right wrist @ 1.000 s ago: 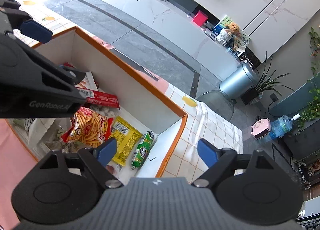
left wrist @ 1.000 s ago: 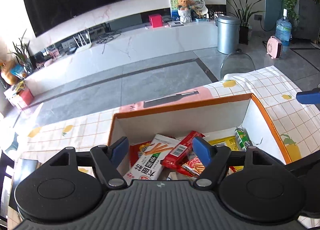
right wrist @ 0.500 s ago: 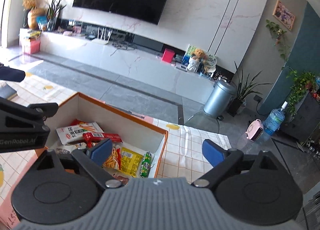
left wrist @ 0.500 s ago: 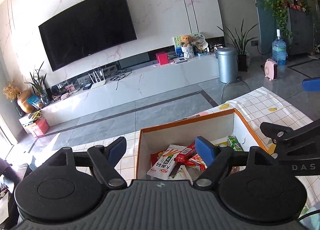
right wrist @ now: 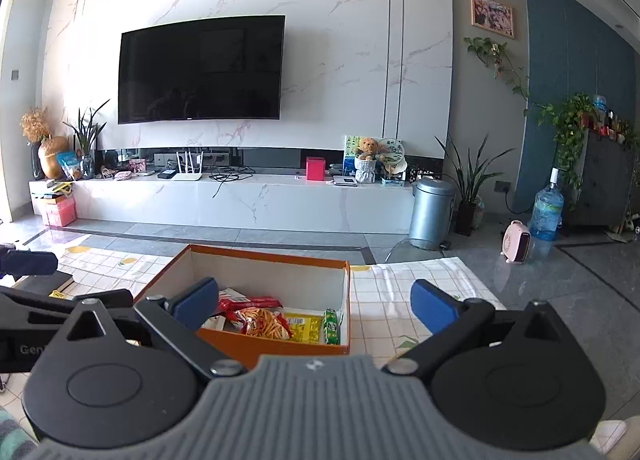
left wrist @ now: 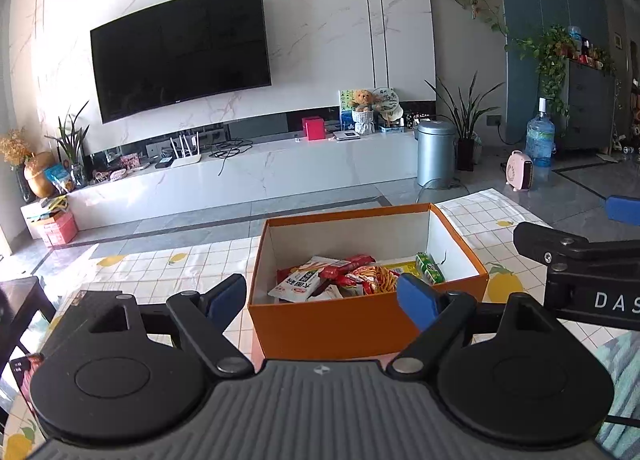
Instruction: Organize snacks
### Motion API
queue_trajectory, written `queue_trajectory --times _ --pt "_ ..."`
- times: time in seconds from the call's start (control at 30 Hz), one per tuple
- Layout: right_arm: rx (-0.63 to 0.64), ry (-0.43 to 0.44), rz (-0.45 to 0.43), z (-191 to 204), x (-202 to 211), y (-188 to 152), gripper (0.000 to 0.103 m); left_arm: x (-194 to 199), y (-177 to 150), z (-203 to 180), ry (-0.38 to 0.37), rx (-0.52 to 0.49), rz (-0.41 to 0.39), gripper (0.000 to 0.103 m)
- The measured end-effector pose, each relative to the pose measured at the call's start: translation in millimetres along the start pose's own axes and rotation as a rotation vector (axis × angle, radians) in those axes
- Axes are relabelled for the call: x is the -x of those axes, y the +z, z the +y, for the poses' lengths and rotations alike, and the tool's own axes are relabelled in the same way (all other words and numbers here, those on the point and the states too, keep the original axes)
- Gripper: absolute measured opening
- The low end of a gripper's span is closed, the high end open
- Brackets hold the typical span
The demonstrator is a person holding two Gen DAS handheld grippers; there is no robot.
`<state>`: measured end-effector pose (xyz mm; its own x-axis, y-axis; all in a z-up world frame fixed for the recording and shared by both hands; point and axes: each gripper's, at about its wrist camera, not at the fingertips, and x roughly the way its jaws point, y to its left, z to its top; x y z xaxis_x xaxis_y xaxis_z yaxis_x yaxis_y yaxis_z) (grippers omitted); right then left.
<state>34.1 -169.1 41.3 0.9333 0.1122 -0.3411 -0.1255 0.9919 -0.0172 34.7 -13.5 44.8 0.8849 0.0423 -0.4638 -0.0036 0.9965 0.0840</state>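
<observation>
An orange cardboard box (left wrist: pixel 360 324) with white inner walls (right wrist: pixel 272 280) stands on the table, full of loose snacks. Among them are a white biscuit packet (left wrist: pixel 298 284), a red bar (left wrist: pixel 348 265), a bag of red-and-yellow sticks (right wrist: pixel 264 322), a yellow packet (right wrist: pixel 306 326) and a green roll (right wrist: pixel 331 326). My left gripper (left wrist: pixel 320 298) hangs short of the box's near wall, its jaws opening and holding nothing. My right gripper (right wrist: pixel 316 304) is back from the box's near right corner, its jaws also opening and holding nothing.
A white chequered cloth with lemon prints (left wrist: pixel 160 272) covers the table. A flat black object (right wrist: pixel 44 282) lies left of the box, and a teal cloth (left wrist: pixel 624 360) lies at the near right. Beyond the table's far edge (right wrist: pixel 420 262) are floor and a TV cabinet.
Both grippers have drawn back from above the box and tipped up towards level. The right gripper's view has rolled upright. Both pairs of jaws stand wider than before.
</observation>
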Motion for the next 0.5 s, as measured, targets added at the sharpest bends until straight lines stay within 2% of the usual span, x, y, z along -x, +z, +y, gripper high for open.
queue_trajectory --times 0.17,0.5 --pt "-0.034 0.029 0.034 5.0 -10.2 -21.8 0.099 -18.7 -11.1 6.8 0.005 0.042 0.043 0.100" --pt "-0.020 0.011 0.177 9.8 -53.5 -56.2 0.099 -46.7 -42.9 7.6 0.014 0.050 0.159 0.100"
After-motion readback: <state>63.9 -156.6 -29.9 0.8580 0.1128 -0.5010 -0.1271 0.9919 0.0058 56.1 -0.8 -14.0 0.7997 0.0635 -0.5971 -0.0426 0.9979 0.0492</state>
